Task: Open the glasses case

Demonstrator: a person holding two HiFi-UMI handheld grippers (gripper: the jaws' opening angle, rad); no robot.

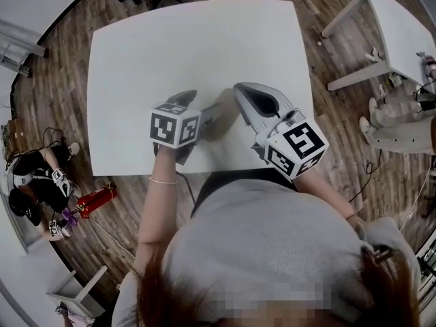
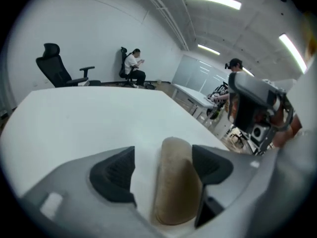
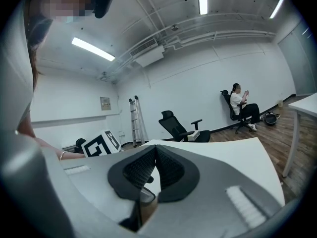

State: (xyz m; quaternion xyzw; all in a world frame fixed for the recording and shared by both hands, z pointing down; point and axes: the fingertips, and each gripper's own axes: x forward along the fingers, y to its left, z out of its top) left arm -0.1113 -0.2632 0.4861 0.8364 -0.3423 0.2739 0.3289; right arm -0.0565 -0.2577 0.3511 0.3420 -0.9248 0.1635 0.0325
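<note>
Count: two grippers, one glasses case, one work table.
Your left gripper (image 2: 163,155): jaws released, set either side of tan glasses case (image 2: 173,192). Case lies on white table (image 1: 197,46), near your edge.
Your right gripper (image 3: 156,155): jaws clenched pad to pad, nothing seen pinched.
Room: wood-plank floor (image 1: 54,87); second white table (image 1: 398,26); two black office chairs (image 2: 57,68) at far wall, one holding seated person (image 2: 133,66); one stepladder (image 3: 134,120); ceiling strip lights (image 2: 210,0).

- Rounded tan-brown glasses case (image 2: 176,182): plain, one even colour.
- Grey plastic left gripper (image 2: 163,155): black ribbed pads (image 2: 115,175); marker cube (image 1: 175,127) white with black square patterns.
- Grey plastic right gripper (image 3: 156,155): black ribbed pads too.
- Flat rectangular table (image 1: 204,46): plain white.
- Plank floor (image 1: 61,80): brown wood grain.
</note>
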